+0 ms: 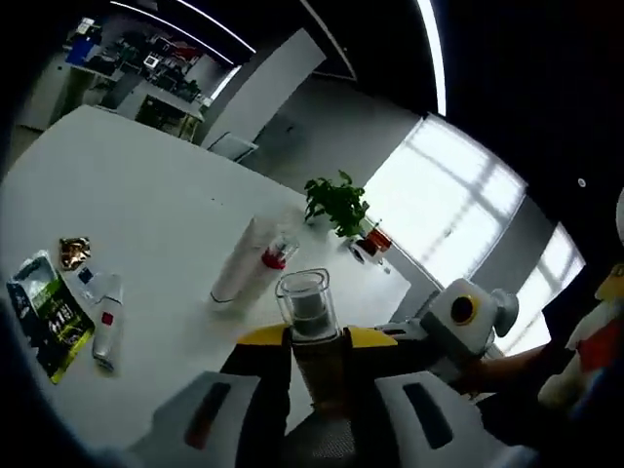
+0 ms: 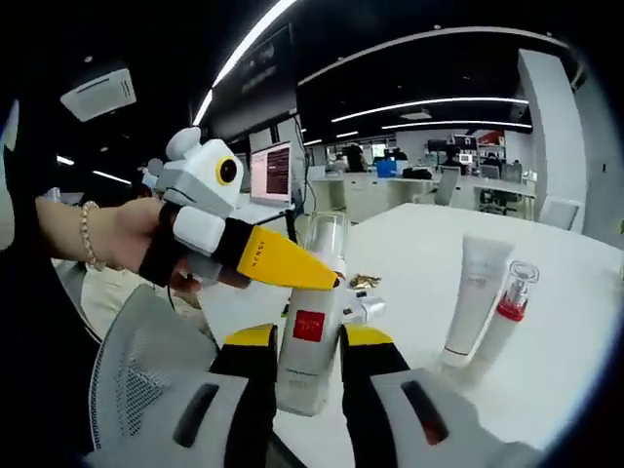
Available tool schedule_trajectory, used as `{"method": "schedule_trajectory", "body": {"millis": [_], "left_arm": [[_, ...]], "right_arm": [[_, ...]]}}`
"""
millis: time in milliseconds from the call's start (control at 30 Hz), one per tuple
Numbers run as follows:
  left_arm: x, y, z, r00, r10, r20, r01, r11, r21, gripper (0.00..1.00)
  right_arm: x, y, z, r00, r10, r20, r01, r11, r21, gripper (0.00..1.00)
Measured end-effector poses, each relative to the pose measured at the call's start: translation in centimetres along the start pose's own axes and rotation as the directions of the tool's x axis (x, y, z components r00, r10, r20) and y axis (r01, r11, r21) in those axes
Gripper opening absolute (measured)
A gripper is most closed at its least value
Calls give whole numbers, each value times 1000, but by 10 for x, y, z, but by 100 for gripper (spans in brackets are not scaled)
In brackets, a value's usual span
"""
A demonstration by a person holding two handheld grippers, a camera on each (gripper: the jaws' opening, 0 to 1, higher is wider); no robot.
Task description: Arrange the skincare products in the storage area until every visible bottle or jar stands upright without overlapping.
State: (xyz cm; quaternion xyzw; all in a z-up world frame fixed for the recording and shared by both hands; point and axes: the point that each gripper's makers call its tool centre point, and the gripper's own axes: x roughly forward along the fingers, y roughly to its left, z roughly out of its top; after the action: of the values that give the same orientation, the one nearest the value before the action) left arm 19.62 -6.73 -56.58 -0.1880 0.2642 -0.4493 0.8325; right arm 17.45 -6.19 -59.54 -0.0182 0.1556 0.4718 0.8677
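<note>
A bottle with a clear cap stands between my left gripper's yellow tips, which are shut just below the cap. In the right gripper view the same bottle is white with a red label. My right gripper is shut on its body, and the left gripper reaches its neck from the left. On the table a white tube and a red-banded bottle stand upright side by side, apart from each other. A small white item with a red mark lies flat.
A gold wrapper and a green packet lie near the white table's edge. A potted plant stands at the far side. A hand with a bead bracelet holds the left gripper. A mesh chair back is close by.
</note>
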Motion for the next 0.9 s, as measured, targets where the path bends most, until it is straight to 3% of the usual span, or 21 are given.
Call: {"method": "schedule_trajectory", "body": {"millis": [167,233,267,400,567,833,867,900], "left_arm": [[0,-17,7,995,-61,-84,77,976,204,15],[-1,-21,10,991,-82,-105,106,962,253,15],[-1,-29,11,984,-118,-133,152,944,293,15],[-2,-47,14,965,-195,-175,247,900,359,15],[1,-57,8,943,-210,-260,311,836,452,15],[3,-73,8,919,-289,-267,386,795,468,15],[3,-75,7,913,-304,-272,403,778,482,15],[3,-75,7,909,-310,-276,410,776,479,15]], "right_arm": [[-7,1,1,998,59,5,-59,998,25,25],[-10,3,2,996,82,17,-83,996,35,25],[-13,3,3,995,96,20,-96,995,39,25],[-19,7,9,982,179,56,-182,981,72,27],[-30,9,22,967,240,85,-246,966,80,25],[-37,11,26,959,272,84,-277,959,56,24],[-39,14,26,952,292,86,-296,954,38,22],[-40,14,26,952,295,86,-299,954,36,22]]}}
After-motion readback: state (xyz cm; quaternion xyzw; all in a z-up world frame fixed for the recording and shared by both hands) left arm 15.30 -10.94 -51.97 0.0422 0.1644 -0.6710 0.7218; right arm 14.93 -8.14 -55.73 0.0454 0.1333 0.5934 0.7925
